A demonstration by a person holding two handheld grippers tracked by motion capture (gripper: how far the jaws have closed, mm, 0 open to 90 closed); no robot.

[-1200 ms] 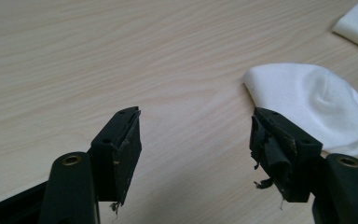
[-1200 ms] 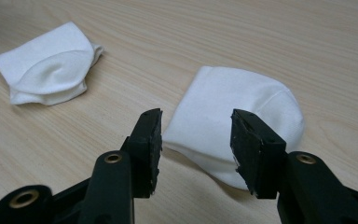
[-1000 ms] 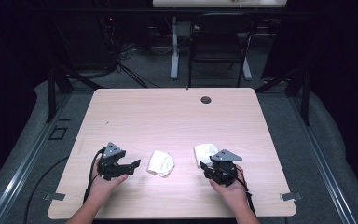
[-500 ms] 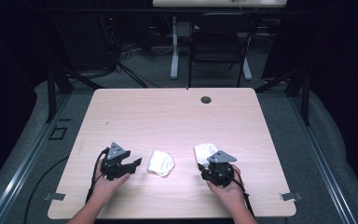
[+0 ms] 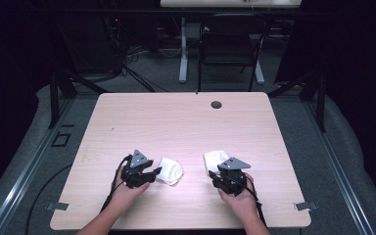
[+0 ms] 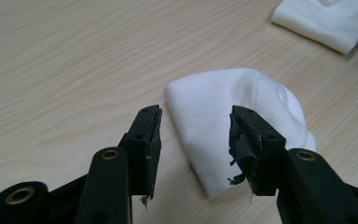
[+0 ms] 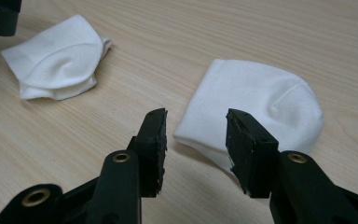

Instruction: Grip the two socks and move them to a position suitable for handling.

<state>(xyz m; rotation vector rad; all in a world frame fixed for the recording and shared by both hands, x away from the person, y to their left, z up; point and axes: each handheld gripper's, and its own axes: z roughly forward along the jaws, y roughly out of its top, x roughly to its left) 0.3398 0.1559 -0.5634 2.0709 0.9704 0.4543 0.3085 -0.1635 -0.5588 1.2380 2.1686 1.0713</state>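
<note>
A light wooden table (image 5: 176, 122) bears two folded white socks (image 5: 170, 170), well apart.

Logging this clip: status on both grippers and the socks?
Left gripper open, at left sock. Right gripper open, at right sock. Neither grasped. Nothing in the way.

- You work at a pale wood table (image 5: 176, 122) with a dark grommet (image 5: 216, 104) near its far edge.
- Beyond it you face a black chair (image 5: 230, 44) and a white desk leg (image 5: 183, 49).
- Grey floor (image 5: 352, 161) surrounds you; the room is dim.
</note>
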